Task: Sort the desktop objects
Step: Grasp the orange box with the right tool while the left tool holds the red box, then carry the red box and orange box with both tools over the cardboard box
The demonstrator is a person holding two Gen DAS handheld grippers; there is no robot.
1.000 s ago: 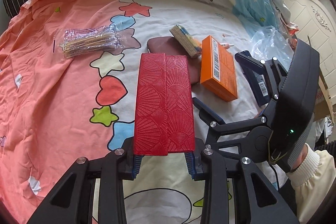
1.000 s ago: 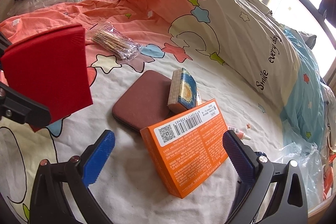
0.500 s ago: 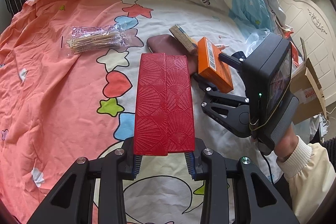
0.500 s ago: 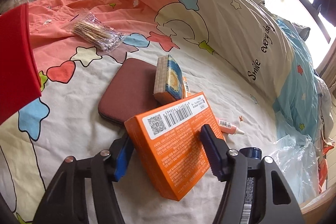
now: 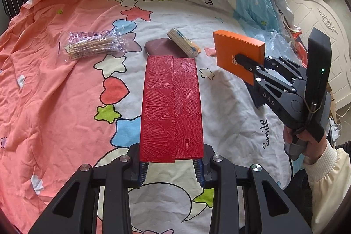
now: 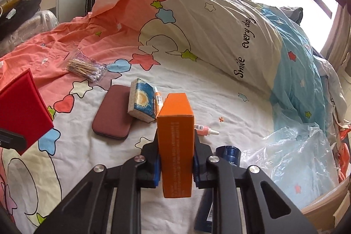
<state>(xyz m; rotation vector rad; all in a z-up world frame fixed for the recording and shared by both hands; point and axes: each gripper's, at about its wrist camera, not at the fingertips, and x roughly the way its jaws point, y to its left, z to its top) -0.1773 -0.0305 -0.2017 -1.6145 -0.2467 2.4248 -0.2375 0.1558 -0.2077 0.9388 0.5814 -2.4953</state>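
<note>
My left gripper (image 5: 171,170) is shut on a red embossed wallet (image 5: 171,109) and holds it flat above the bedspread; the wallet also shows at the left of the right wrist view (image 6: 19,106). My right gripper (image 6: 175,166) is shut on an orange box (image 6: 176,146) and holds it on edge, lifted off the bed; it shows at the right of the left wrist view (image 5: 238,56). On the bed lie a maroon case (image 6: 111,115), a blue patterned block (image 6: 142,102), a bag of cotton swabs (image 6: 87,68) and a small pink tube (image 6: 205,129).
A dark blue jar (image 6: 228,154) stands just right of my right gripper, over a dark blue box (image 6: 206,212). Crumpled clear plastic (image 6: 291,155) lies at the right. A folded quilt (image 6: 219,14) rises at the back. A cardboard box edge (image 6: 324,212) is at the bottom right.
My right gripper closed on the orange box, lifted it off the bed and turned it on edge. The left gripper kept holding the red wallet, with little shift.
</note>
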